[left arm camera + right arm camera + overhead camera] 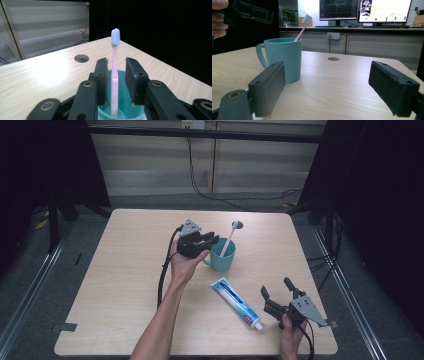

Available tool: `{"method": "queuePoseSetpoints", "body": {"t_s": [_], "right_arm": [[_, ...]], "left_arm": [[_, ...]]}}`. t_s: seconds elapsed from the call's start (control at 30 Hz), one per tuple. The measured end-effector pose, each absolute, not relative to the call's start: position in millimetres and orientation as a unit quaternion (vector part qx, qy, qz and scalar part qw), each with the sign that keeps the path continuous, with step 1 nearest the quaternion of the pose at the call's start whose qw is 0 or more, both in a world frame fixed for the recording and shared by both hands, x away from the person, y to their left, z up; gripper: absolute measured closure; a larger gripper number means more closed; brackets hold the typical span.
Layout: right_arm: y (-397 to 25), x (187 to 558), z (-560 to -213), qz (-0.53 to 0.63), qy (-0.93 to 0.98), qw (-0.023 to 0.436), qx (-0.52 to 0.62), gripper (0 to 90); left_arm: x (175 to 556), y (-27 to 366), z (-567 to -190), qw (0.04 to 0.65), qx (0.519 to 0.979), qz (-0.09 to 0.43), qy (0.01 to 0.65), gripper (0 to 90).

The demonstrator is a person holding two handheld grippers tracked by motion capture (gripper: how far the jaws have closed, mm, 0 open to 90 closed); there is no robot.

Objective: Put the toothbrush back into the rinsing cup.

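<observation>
A teal mug (pixel 223 256) stands near the table's middle with a pink toothbrush (pixel 229 239) leaning in it, bristles up. My left gripper (pixel 210 238) hovers at the mug's left rim. In the left gripper view its jaws (pixel 116 75) are open and straddle the toothbrush handle (pixel 114 62) with small gaps on both sides, above the mug (pixel 125 110). A blue and white toothpaste tube (pixel 236 302) lies flat in front of the mug. My right gripper (pixel 276 288) is open and empty near the front right, beside the tube's cap end. The right gripper view shows the mug (pixel 283 57) and the toothbrush (pixel 302 25).
The wooden table (pixel 125 270) has a round cable hole (pixel 237 224) behind the mug. Cables trail from both grippers and across the floor beyond. Bare tabletop spreads to the left and at the far right. Black curtains stand on both sides.
</observation>
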State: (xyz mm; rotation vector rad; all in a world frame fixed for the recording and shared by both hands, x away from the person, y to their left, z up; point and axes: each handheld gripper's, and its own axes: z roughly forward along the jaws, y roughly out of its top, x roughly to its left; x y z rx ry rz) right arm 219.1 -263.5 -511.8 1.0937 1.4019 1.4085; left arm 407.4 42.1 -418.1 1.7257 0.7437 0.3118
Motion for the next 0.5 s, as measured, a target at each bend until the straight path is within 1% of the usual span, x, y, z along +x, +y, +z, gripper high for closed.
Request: {"method": "queuePoseSetpoints", "body": {"t_s": [0.1, 0.13, 0.27, 0.4, 0.5], "right_arm": [[-263.6, 219.1, -511.8, 0.563, 0.56, 0.423, 0.437, 13.5], [-263.6, 219.1, -511.8, 0.563, 0.56, 0.423, 0.437, 13.5], [-263.7, 219.0, -511.7, 0.562, 0.561, 0.422, 0.437, 13.5], [-263.6, 219.2, -511.6, 0.562, 0.561, 0.421, 0.438, 13.5], [-263.5, 219.2, -511.6, 0.562, 0.56, 0.421, 0.439, 13.5]], "left_arm": [[405.1, 47.3, -415.9, 0.58, 0.74, 0.135, 0.312, 66.0], [404.9, 48.7, -415.4, 0.581, 0.74, 0.133, 0.311, 63.2], [401.5, 56.6, -413.7, 0.587, 0.737, 0.122, 0.313, 57.2], [397.7, 63.5, -412.3, 0.587, 0.735, 0.123, 0.315, 48.9], [393.6, 70.4, -411.0, 0.576, 0.743, 0.133, 0.313, 44.1]]}}
